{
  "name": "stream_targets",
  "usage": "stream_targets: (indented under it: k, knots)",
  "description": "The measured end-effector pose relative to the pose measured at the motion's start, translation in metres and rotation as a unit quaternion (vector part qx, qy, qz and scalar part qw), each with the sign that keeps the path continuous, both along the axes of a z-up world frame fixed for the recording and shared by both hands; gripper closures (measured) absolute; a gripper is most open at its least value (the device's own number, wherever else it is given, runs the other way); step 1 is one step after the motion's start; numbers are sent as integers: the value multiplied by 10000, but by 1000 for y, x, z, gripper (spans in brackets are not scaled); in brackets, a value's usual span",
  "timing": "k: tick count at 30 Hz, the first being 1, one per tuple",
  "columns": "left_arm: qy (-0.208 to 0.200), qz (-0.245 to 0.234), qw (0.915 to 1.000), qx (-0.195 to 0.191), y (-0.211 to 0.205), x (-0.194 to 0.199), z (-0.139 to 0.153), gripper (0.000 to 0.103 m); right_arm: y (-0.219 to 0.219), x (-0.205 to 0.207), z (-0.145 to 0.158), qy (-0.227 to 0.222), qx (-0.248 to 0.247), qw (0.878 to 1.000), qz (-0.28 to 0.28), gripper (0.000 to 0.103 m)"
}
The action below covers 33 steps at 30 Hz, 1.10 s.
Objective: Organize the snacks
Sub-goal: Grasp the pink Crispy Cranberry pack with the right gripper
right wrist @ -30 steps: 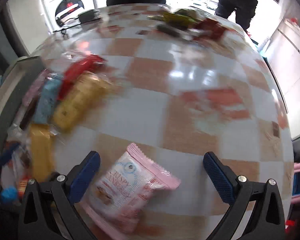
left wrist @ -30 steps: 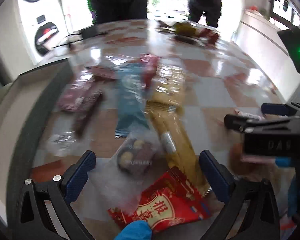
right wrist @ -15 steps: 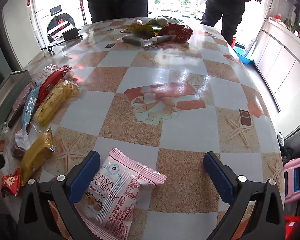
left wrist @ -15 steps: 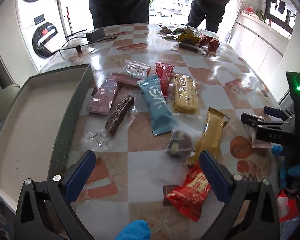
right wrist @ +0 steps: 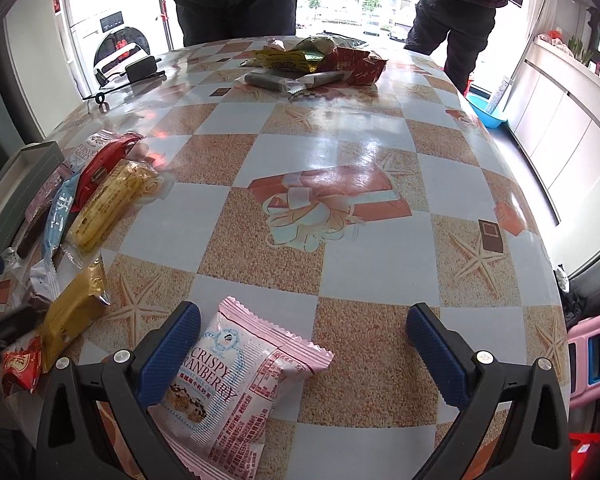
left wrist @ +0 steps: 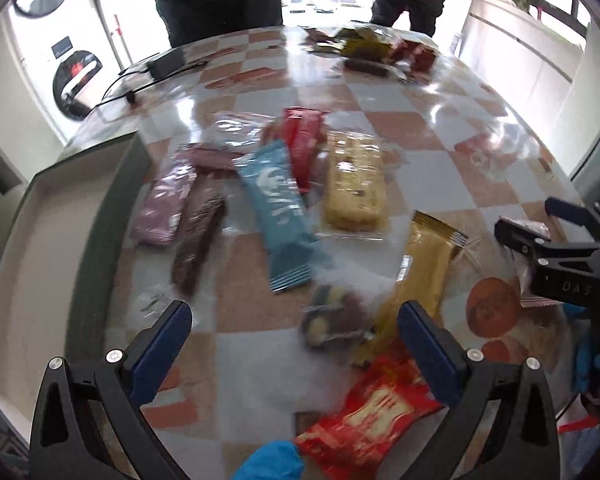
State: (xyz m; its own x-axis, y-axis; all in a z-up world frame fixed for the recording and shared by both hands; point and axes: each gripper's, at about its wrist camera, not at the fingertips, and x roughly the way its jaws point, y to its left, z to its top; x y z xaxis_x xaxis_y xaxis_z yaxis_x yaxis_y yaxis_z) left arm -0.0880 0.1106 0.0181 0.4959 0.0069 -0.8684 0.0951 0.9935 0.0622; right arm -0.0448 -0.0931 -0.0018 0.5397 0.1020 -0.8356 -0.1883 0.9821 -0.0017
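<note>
1. Nearest in the left wrist view, the left gripper (left wrist: 294, 330) hangs over the table with its blue-padded fingers spread wide and nothing between them, likely lining up over the loose snacks below.
2. Just under that gap lie a red foil packet (left wrist: 374, 412) with gold characters, a small clear-wrapped chocolate snack (left wrist: 334, 320) and a long gold bar wrapper (left wrist: 418, 276), which overlap one another.
3. In the right wrist view, the right gripper (right wrist: 304, 340) is also spread wide and holds nothing. A pink cranberry crisp packet (right wrist: 240, 384) lies flat on the table, touching or nearly touching the inner side of its left finger, so this packet looks like the one about to be picked up.
4. Farther out, a row of snacks lies side by side, probably laid out for sorting: a blue wrapper (left wrist: 278, 210), a yellow biscuit pack (left wrist: 354, 180), a red stick pack (left wrist: 302, 148), a dark chocolate bar (left wrist: 198, 240) and a mauve packet (left wrist: 164, 208).
5. At the left edge of the table sits an open, shallow tray (left wrist: 44, 248) with a pale bare floor, just beside that row; it is judged to be where the snacks go.
6. The checkered tablecloth (right wrist: 316, 152) is bare in the middle.
7. At the far end is a separate heap of snack bags (right wrist: 316, 60), and two people stand beyond it.
</note>
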Motion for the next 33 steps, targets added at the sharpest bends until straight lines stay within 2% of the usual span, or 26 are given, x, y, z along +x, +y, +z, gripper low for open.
stream_targets:
  k: [4, 8, 11, 15, 18, 22, 23, 26, 33]
  knots:
    - [-47, 18, 9997, -246, 2, -1, -3, 0, 0, 0, 0, -1, 1, 10000, -1, 0]
    - [236, 126, 9973, -681, 20, 4, -8, 0, 0, 1, 0, -3, 1, 10000, -3, 0]
    - [266, 234, 9990, -284, 23, 2, -10, 2, 0, 1, 0, -2, 1, 10000, -2, 0]
    - [265, 95, 9993, -249, 25, 0, -9, 9, 0, 0, 0, -3, 2, 10000, -3, 0]
    - [231, -77, 9997, -97, 12, 1, -8, 9, 0, 1, 0, -4, 2, 10000, -3, 0]
    - [251, -161, 9994, -163, 2, 2, -9, 6, 0, 0, 0, -4, 3, 10000, -4, 0]
    - [322, -91, 9992, -230, 2, 2, -11, 0, 0, 0, 0, -4, 2, 10000, -5, 0]
    - [265, -33, 9993, -249, 4, 1, -11, 0, 1, 2, 0, -3, -2, 10000, -9, 0]
    - [529, 133, 9982, -256, 2, 7, -8, 0, 2, 4, 1, 129, -19, 9999, 112, 0]
